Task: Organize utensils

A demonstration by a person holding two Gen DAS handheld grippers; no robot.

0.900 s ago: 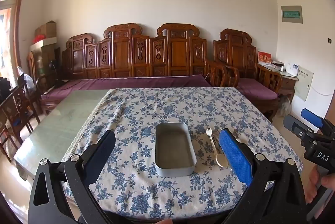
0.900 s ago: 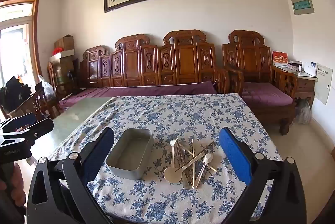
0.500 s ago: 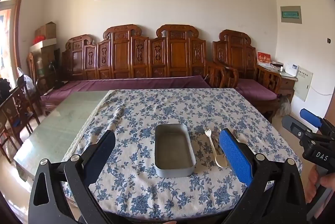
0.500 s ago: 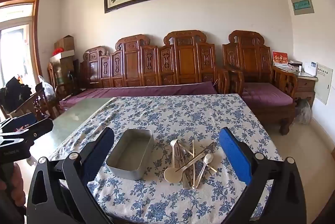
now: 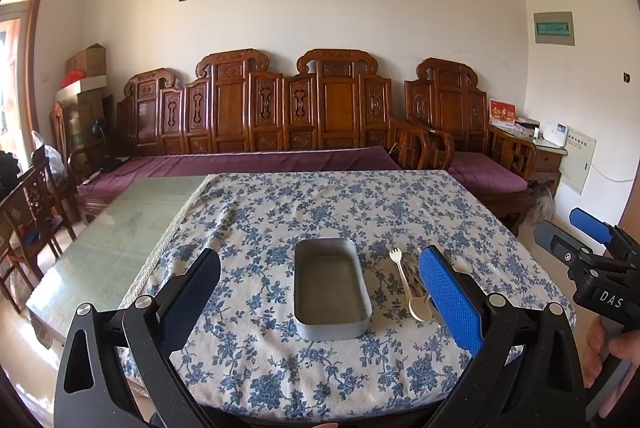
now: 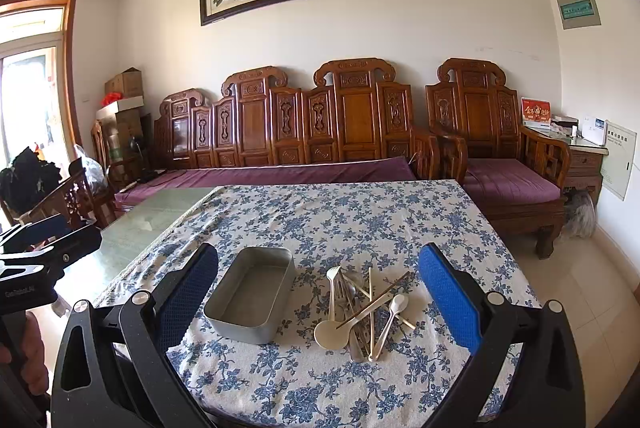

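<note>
We hold both the left gripper (image 5: 320, 292) and right gripper (image 6: 318, 292) spread above the tablecloth (image 6: 360, 220); the utensil pile (image 6: 362, 308) lies just right of the metal tray (image 6: 252, 294).

tin (image 6: 250, 294) on tablecloth (image 6: 360, 220) | utensil pile (image 6: 362, 310) just right of tin | sofa (image 6: 288, 131) behind table – tin holds nothing

A table (image 5: 104, 248) with a greenish glass top stands before the carved wooden sofa. A blue-flowered white tablecloth (image 6: 360, 216) covers its right part, leaving the left bare. On the cloth, toward the near edge, sits an empty grey metal tray (image 6: 250, 294). Just right of it lies a loose heap of utensils (image 6: 362, 312): spoons, a fork, chopsticks crossing one another.
</note>
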